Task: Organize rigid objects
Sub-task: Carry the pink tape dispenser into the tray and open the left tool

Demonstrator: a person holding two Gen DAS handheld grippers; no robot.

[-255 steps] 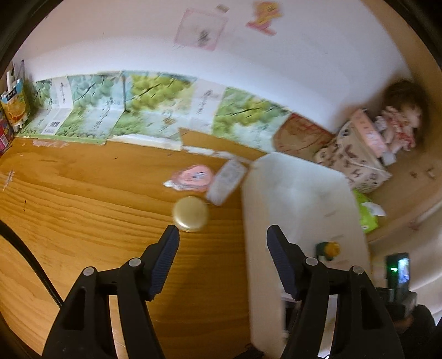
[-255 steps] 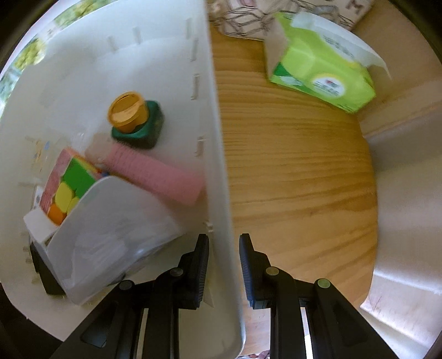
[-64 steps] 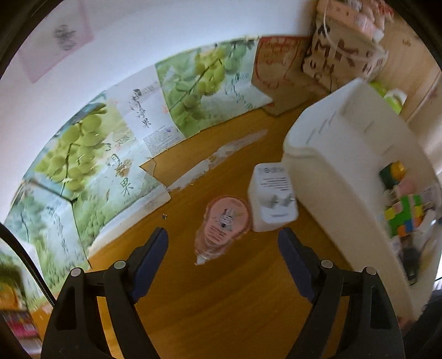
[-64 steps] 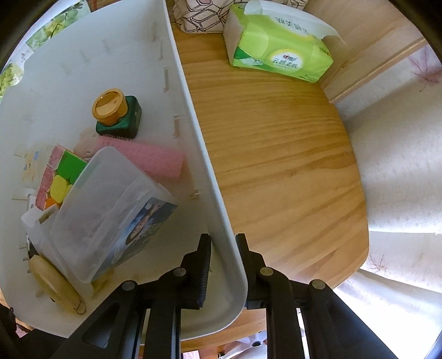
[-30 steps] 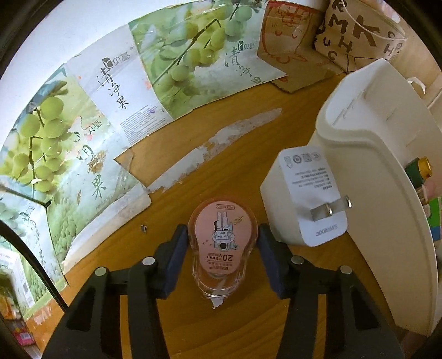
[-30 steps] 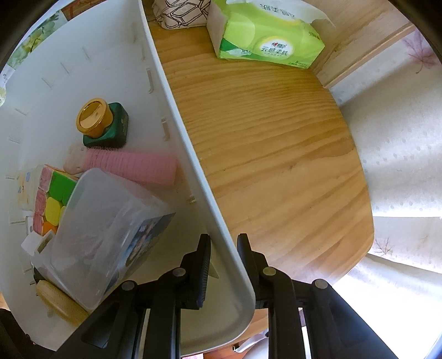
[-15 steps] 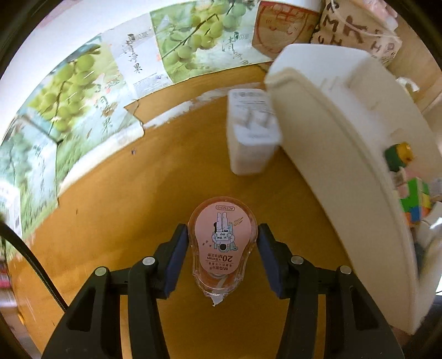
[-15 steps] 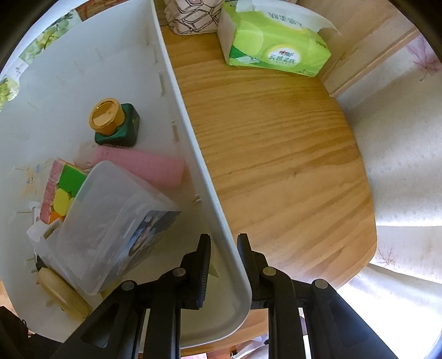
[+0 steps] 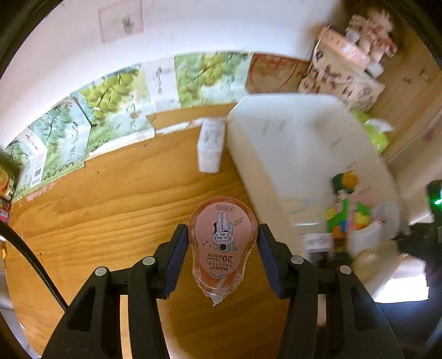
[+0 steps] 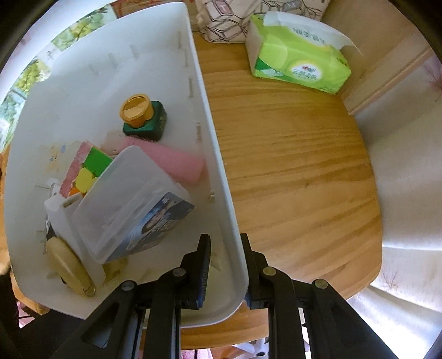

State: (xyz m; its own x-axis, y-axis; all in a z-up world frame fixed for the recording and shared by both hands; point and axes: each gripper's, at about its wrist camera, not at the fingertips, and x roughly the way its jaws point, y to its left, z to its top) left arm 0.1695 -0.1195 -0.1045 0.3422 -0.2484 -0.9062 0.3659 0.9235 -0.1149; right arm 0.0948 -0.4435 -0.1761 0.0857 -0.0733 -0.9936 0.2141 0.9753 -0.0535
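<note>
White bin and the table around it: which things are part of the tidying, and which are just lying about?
Job: correction tape in left gripper; white bin held by right gripper; white plug adapter; bottle, puzzle cube, clear box inside.

Lying about: tissue pack; patterned bag; grape posters.
</note>
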